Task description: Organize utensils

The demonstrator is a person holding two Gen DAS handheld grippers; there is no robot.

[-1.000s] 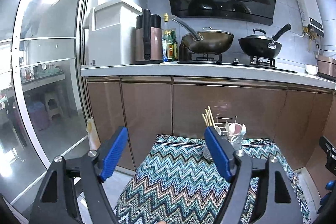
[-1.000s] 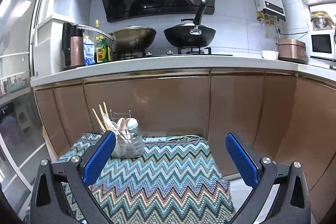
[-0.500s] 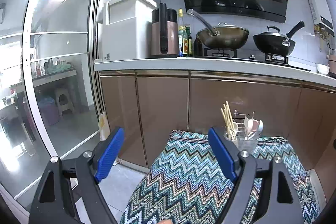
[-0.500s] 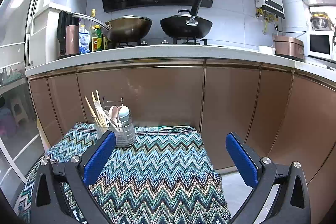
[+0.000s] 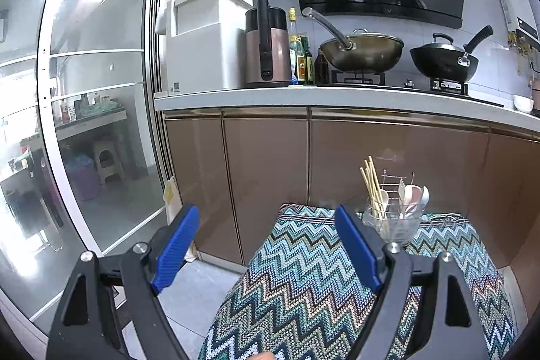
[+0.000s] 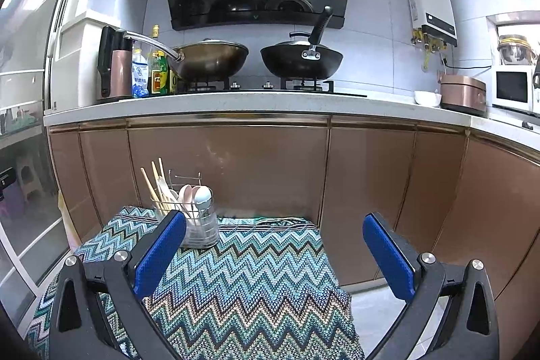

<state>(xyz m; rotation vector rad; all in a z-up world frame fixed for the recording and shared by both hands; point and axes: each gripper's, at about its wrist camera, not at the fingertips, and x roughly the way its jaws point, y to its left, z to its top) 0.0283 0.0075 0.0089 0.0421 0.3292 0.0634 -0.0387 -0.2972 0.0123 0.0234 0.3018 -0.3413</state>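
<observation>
A clear utensil holder [image 5: 393, 223] with a wire frame stands at the far end of a table under a zigzag cloth [image 5: 303, 285]. It holds wooden chopsticks [image 5: 370, 183] and pale spoons [image 5: 413, 196]. It also shows in the right wrist view [image 6: 199, 226], with chopsticks [image 6: 153, 183] and spoons [image 6: 194, 194]. My left gripper [image 5: 266, 250] is open and empty, held above the cloth's near left part. My right gripper [image 6: 275, 253] is open and empty above the cloth [image 6: 249, 285], behind and right of the holder.
Brown cabinets [image 6: 276, 171] close behind the table carry a white counter [image 6: 236, 102] with two woks [image 6: 300, 59], bottles and a kettle [image 5: 268, 46]. A glass sliding door [image 5: 84, 90] is on the left. Bare floor [image 5: 189, 292] lies left of the table.
Both views shifted slightly; the holder now sits a little lower and nearer in the right wrist view. Both grippers stayed open and empty.
</observation>
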